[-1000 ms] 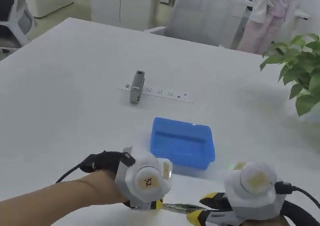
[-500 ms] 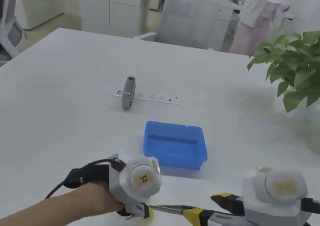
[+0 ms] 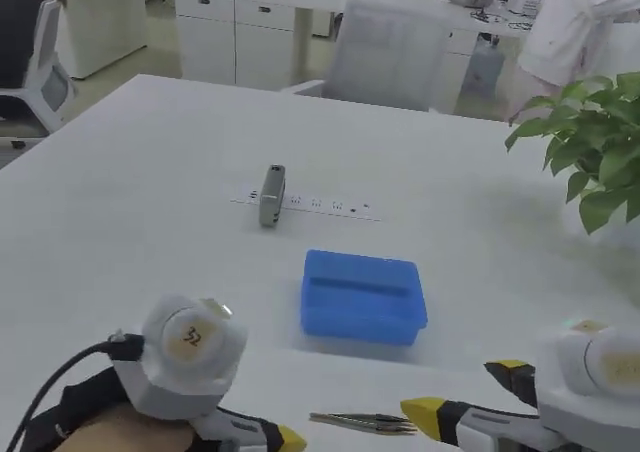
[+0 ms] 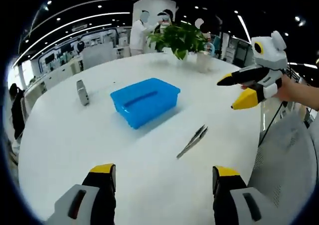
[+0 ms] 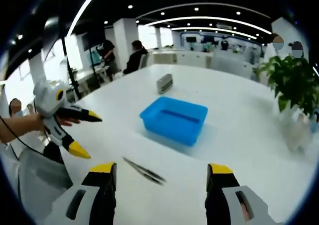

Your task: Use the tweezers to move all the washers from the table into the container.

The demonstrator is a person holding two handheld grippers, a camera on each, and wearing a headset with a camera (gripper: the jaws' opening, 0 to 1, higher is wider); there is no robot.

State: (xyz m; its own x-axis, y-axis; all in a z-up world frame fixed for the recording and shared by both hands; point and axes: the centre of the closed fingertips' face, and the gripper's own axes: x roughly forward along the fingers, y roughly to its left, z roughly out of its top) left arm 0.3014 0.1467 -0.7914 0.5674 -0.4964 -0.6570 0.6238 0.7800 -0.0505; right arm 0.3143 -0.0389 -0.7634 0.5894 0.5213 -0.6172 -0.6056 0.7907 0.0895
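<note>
1. Left gripper (image 4: 164,171) and right gripper (image 5: 159,169) are both gaping, empty.
2. Tweezers (image 3: 362,423) are lying flat on the table (image 3: 150,172) before the blue container (image 3: 360,324).
3. Risk: a skewed pinch could skid the thin tweezers away.

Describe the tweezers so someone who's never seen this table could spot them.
On the big white table, find the blue rectangular plastic container. On its near side lie the thin silver metal tweezers, flat on the tabletop. They are slim and pointed, unlike the stubby grey block beyond the container.
</note>
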